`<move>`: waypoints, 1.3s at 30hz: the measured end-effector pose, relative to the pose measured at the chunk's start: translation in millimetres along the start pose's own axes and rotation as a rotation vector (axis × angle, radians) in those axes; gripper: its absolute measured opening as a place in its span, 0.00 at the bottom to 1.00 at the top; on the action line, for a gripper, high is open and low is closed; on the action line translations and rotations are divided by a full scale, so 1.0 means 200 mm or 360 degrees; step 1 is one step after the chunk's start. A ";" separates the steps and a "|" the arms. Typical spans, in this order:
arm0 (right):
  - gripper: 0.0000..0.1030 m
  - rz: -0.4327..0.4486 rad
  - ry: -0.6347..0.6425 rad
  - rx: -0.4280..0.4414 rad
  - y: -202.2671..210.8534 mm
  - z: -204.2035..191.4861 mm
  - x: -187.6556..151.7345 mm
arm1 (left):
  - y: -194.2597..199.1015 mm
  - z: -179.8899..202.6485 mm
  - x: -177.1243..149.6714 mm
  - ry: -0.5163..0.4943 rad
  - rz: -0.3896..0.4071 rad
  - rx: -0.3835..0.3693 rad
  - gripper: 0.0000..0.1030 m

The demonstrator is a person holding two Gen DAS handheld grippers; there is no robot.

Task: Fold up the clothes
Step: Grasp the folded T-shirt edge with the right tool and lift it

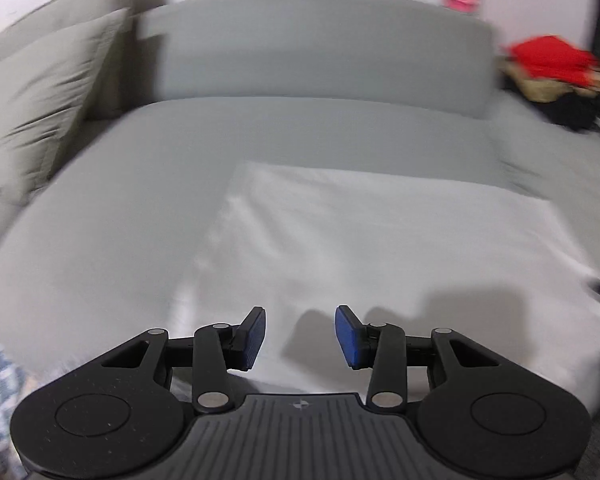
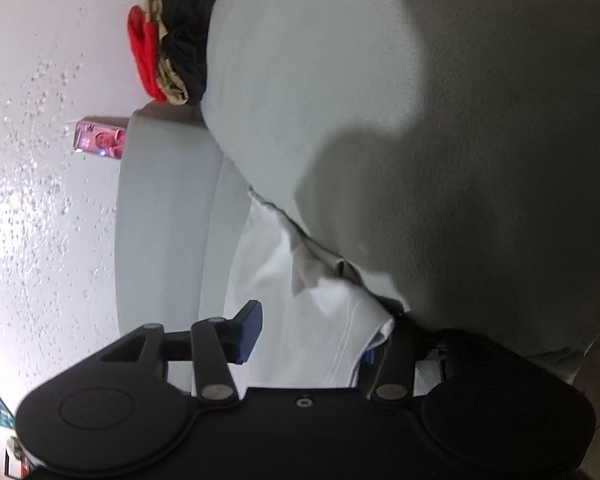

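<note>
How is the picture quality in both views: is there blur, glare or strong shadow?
Left wrist view: the pillow and the red clothes are smeared by motion blur, while the left gripper is sharp and casts a soft shadow on the white cloth. Right wrist view: turned sideways, glare on the wall, a dark shadow over the sofa.

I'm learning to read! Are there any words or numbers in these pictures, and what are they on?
No words or numbers can be read here.
Pink box by the wall: it shows a picture, and any print is too blurred to read.
Left claw: its base bears a small round mark, a sign and not a letter.
White cloth and red clothes: no print shows.
</note>
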State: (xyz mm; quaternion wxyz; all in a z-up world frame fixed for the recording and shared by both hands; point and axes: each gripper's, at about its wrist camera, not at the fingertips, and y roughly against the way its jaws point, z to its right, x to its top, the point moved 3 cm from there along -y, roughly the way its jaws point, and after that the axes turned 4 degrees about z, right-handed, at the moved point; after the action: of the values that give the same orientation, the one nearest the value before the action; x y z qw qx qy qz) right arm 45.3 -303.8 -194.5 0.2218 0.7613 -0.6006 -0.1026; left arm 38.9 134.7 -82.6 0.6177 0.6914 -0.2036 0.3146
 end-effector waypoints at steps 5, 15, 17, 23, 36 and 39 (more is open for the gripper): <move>0.05 0.0009 0.0078 -0.0158 -0.02 -0.01 0.01 | -0.21 -0.11 -0.03 -0.0099 -0.0290 0.0178 0.12; 0.04 0.0161 0.1229 -0.0322 -0.02 -0.76 -0.23 | 0.00 -0.26 0.03 -0.0140 0.0037 0.0000 0.26; 0.04 0.0184 0.1422 -0.0282 -0.03 -0.94 -0.34 | 0.01 -0.34 0.05 -0.0058 0.0096 0.0015 0.27; 0.04 0.0057 0.1974 -0.0016 -0.10 -1.32 -0.89 | -0.04 -0.68 0.02 0.0542 0.0134 0.0093 0.27; 0.04 -0.0715 0.2195 -0.0163 -0.49 -0.99 -1.55 | -0.11 -0.80 0.02 0.0780 0.0059 -0.0027 0.29; 0.04 -0.0688 0.1989 -0.0067 -0.41 -1.04 -1.51 | -0.12 -0.80 -0.01 0.0788 0.0038 -0.0051 0.30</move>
State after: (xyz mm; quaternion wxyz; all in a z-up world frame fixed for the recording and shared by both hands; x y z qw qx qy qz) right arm 125.7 46.2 -82.5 0.5179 0.7764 -0.1904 0.3046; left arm 24.5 294.6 -95.1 0.6558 0.5809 -0.0590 0.4785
